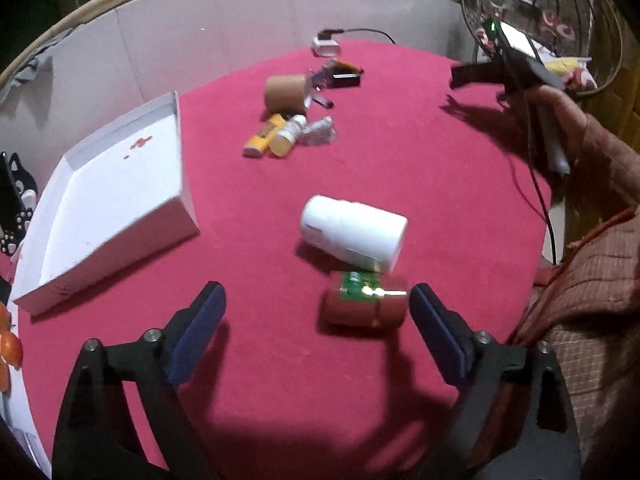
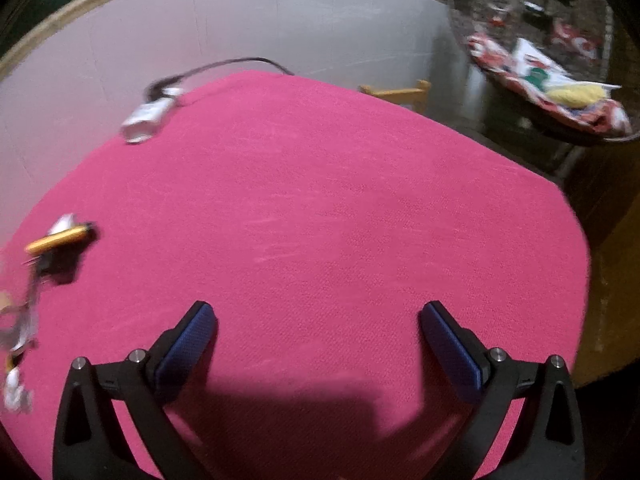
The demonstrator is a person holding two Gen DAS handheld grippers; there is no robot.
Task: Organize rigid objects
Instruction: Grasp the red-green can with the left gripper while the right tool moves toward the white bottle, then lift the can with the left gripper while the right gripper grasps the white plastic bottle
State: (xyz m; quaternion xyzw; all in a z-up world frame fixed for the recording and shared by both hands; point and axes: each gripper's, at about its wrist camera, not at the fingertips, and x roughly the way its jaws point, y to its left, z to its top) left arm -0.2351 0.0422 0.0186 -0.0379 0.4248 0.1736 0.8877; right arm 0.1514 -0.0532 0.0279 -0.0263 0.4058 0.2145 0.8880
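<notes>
The red jar (image 1: pixel 365 305) with the green and gold label lies on its side on the pink-covered bench (image 1: pixel 280 208), near its front edge, its long axis running left to right across the left wrist view; which end is the lid I cannot tell through the blur. It sits just ahead of the left claw (image 1: pixel 316 312), off-centre toward the right-hand pad (image 1: pixel 434 332) and almost touching it, while the left-hand pad stands well apart. The left claw is open, with nothing pressed between its pads. Just beyond the jar, touching or nearly so, a white bottle (image 1: pixel 354 232) lies on its side too, angled with its cap end toward the white tray (image 1: pixel 116 200) at the left. To take the jar well, I judge the claw should shift right until the jar is centred, then close across the round body rather than end to end, staying low so the jar cannot roll forward into the bottle. Farther back, a cardboard tube (image 1: pixel 286 92), a yellow tube (image 1: pixel 262 138) and small bottles are clustered. The right claw (image 2: pixel 318 332) hangs open over bare cloth, holding nothing.
</notes>
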